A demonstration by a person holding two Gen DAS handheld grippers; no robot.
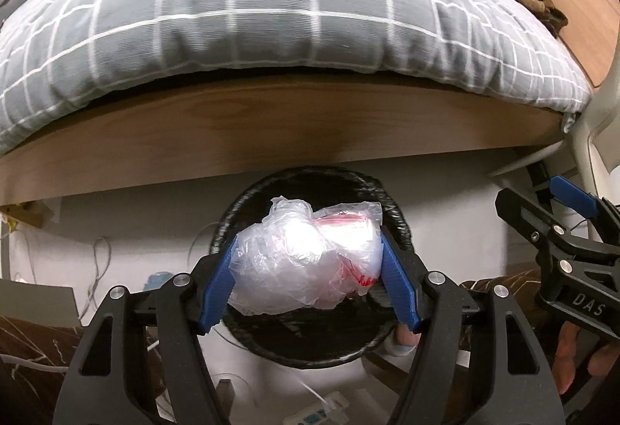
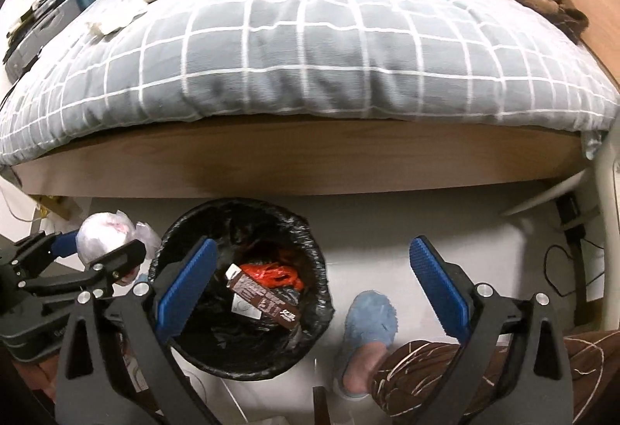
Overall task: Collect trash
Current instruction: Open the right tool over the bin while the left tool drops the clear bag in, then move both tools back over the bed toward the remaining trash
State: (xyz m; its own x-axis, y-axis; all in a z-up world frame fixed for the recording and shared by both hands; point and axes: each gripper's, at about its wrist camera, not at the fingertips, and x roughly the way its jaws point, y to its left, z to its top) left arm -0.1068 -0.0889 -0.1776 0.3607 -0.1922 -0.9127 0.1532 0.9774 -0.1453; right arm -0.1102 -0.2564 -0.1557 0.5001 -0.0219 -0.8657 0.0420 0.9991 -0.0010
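Above the bin [image 1: 310, 308], left gripper [image 1: 308, 270] jaws clench crumpled plastic [image 1: 302, 262] — right gripper [image 2: 310, 285] released.

Bin [image 2: 248, 293] on floor before bed [image 2: 310, 161]; carton [image 2: 263, 303] in bin, slipper [image 2: 370, 320] right.

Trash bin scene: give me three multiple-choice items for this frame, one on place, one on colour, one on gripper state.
1. Where does the trash bin stand?
A. On the bed
B. On the floor beside the bed
C. On a chair

2. What colour is the bin liner?
A. Black
B. White
C. Blue

3. What is the left gripper doing?
A. Open and bare
B. Shut on a carton
C. Shut on the crumpled plastic bag

Answers:
1 B, it sits on the pale floor below the bed frame.
2 A, the plastic folded over the rim is black.
3 C, both blue pads press the bag above the bin.
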